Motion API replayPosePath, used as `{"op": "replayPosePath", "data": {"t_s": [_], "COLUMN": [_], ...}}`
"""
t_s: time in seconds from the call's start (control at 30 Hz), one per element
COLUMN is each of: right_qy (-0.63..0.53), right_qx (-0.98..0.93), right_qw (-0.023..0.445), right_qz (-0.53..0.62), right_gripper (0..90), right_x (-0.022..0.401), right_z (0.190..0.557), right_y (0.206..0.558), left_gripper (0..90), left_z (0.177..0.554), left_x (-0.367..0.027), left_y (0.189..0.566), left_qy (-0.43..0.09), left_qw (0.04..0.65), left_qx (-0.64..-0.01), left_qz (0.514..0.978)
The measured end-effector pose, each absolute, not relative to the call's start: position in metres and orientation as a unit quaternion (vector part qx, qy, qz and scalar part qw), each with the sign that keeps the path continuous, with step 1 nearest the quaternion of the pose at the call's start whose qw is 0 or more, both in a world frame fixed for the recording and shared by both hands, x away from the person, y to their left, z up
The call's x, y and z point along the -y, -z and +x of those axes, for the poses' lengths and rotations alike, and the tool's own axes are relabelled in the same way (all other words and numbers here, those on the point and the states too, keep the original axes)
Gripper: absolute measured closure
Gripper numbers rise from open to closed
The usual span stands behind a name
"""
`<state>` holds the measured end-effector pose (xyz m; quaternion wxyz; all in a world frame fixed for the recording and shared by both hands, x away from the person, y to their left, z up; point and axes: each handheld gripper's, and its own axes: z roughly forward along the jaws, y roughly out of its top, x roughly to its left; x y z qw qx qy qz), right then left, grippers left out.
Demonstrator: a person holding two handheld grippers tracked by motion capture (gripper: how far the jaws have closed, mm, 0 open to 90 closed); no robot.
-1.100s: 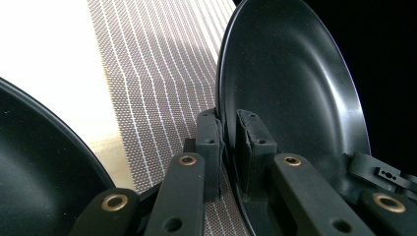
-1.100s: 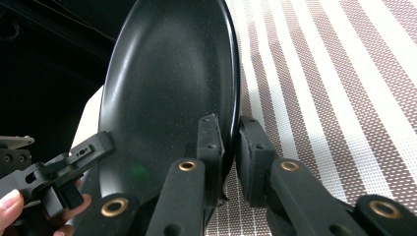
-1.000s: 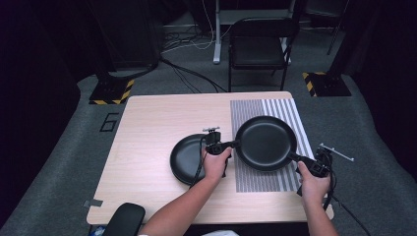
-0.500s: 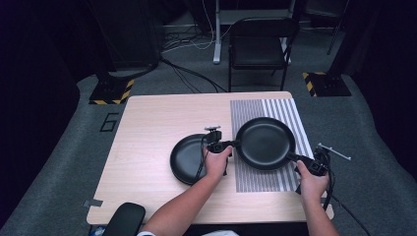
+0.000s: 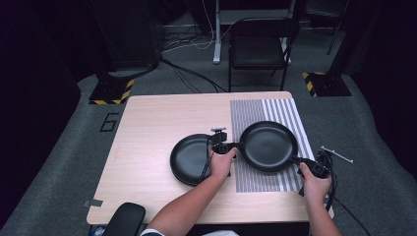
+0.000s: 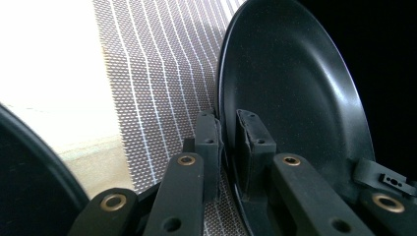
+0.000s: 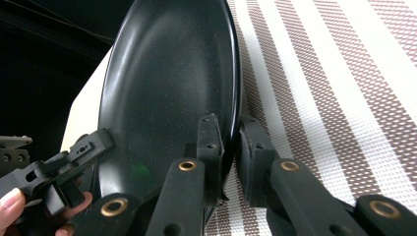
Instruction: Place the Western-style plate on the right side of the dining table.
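Slowly the black plate (image 5: 268, 146) had sunk toward the striped mat (image 5: 287, 114), with left gripper (image 5: 227, 147) and right gripper (image 5: 306, 162) each clamped on opposite rims. Beside it lay a second plate (image 5: 189, 158) on the table (image 5: 147, 128). Set-down looked close.

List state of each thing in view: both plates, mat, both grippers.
Right plate: over the striped mat, rim clamped on opposite sides by both grippers, empty.
Left plate: flat on the table, free, empty.
Striped mat: flat on the table.
Left gripper: shut on the right plate's rim.
Right gripper: shut on the right plate's rim.
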<state>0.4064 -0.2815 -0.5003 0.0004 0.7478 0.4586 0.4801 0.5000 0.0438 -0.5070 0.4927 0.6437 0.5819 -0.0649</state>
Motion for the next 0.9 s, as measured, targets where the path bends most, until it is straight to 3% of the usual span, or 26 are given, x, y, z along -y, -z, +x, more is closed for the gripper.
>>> {"op": "replayPosePath", "data": {"t_s": [0.9], "right_qy": [-0.481], "right_qx": [-0.435], "right_qw": [-0.019], "right_qz": [0.761], "right_gripper": [81.7], "right_x": [0.289], "right_z": [0.434], "right_y": [0.513], "left_gripper": [81.0], "left_z": [0.530], "left_x": [-0.032], "left_y": [0.508], "left_qy": [0.056], "left_qw": [0.473], "left_qx": [-0.598], "left_qz": [0.644]}}
